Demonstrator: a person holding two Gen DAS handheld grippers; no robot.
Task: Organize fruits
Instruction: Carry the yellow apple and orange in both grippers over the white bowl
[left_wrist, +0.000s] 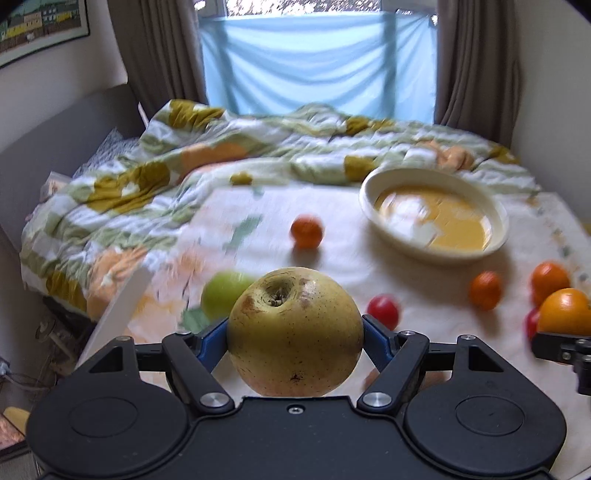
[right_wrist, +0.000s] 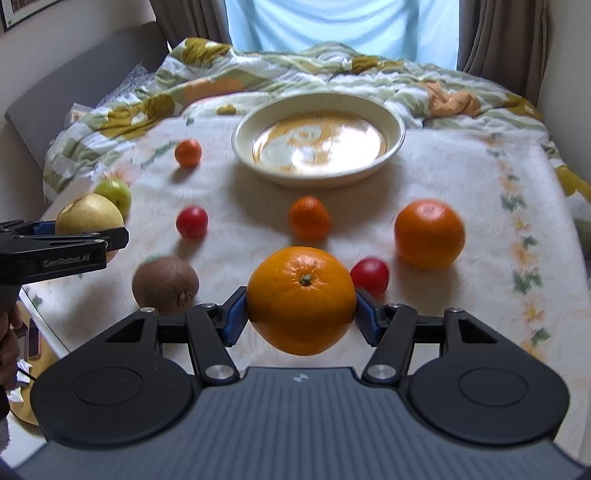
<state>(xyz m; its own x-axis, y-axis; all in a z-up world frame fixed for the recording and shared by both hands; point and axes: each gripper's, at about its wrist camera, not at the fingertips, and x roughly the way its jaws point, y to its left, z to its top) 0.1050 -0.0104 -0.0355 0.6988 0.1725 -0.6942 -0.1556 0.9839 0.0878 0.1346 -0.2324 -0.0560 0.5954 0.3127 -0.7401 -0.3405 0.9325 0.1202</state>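
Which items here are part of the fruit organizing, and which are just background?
Job: yellow apple in left hand-held gripper; orange in right hand-held gripper; bowl; loose green apple, kiwi, second orange.

Background: quilt, curtains, wall picture.

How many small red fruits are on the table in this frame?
2. One red fruit lies left of centre, just behind the kiwi. The other red fruit sits right behind the orange held by the right gripper; none other shows, though some may be hidden.
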